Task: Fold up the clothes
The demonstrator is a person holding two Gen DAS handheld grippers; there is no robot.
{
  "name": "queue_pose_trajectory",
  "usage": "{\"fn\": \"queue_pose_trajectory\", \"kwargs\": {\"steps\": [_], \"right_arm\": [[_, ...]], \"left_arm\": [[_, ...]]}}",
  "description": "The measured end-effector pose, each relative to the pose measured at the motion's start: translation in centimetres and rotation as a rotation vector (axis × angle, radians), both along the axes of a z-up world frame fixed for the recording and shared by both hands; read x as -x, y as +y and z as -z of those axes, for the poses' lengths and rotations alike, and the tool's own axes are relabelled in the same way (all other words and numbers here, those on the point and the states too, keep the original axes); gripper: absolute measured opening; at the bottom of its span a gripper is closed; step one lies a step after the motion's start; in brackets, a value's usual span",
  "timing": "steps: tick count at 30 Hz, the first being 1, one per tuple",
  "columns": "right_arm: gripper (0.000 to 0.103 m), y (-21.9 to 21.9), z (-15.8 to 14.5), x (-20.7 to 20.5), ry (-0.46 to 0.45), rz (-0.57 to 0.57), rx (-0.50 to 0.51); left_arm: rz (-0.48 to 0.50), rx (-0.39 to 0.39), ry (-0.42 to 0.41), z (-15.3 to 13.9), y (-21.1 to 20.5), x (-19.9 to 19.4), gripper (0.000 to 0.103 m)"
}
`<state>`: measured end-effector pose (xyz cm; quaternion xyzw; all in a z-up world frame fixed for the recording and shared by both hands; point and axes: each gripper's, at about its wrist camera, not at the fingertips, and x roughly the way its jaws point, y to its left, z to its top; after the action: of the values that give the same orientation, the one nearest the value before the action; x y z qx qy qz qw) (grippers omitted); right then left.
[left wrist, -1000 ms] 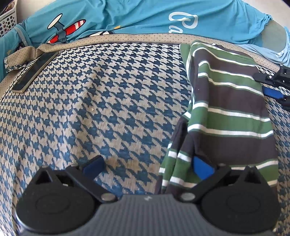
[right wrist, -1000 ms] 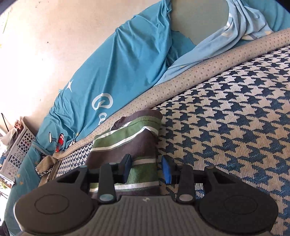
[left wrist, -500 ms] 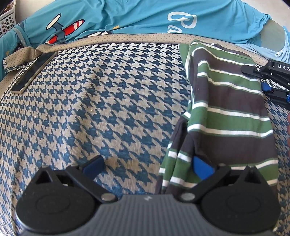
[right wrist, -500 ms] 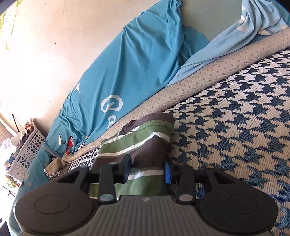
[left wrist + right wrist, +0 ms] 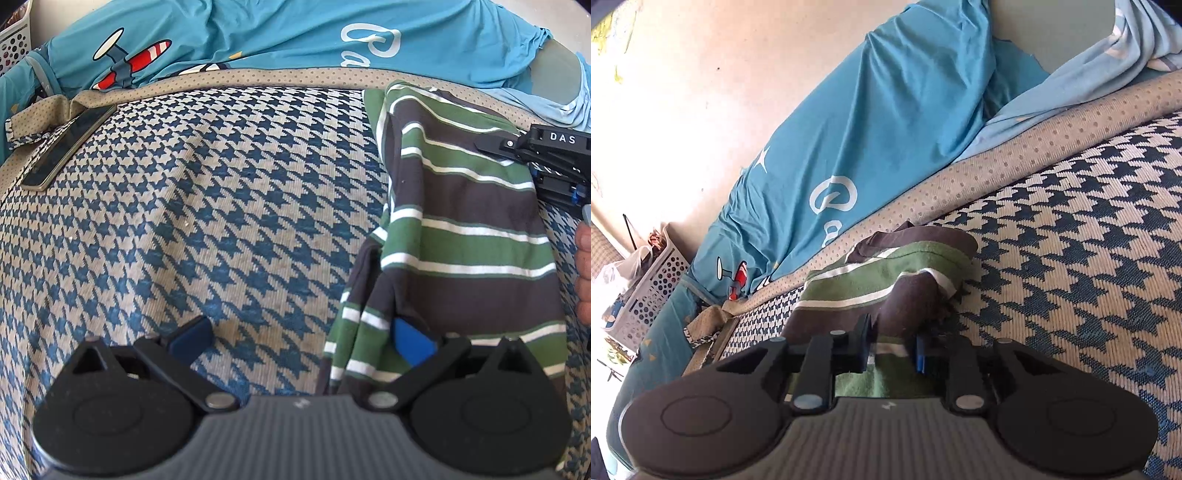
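Our striped shirt [image 5: 465, 229] lies on the houndstooth mat [image 5: 221, 221] as a long narrow band, already doubled. Our right gripper [image 5: 892, 349] pinches its edge; the left gripper [image 5: 299, 338] is spread wide, holding nothing. More folds seem left.

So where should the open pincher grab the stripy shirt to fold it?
Probably the loose near-left corner of the striped shirt, where the fabric bunches and hangs off the fold. The left gripper is open with its right finger already beside that bunch, so coming low from the near side, sliding right, looks easiest. The right gripper already pinches the far corner.
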<state>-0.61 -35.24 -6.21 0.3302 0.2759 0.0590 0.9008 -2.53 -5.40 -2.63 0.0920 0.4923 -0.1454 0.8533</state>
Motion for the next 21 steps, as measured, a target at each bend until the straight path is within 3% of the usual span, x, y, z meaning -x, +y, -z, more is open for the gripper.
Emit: {"fn": "queue_pose_trajectory", "kwargs": {"steps": [5, 21], "right_arm": [[0.012, 0.6, -0.5, 0.1, -0.003, 0.011, 0.048], [0.009, 0.5, -4.1, 3.1, -0.061, 0.107, 0.162]], "left_arm": [[0.001, -0.002, -0.004, 0.0, -0.1, 0.1, 0.103], [0.013, 0.026, -0.003, -0.8, -0.4, 0.6, 0.103]]}}
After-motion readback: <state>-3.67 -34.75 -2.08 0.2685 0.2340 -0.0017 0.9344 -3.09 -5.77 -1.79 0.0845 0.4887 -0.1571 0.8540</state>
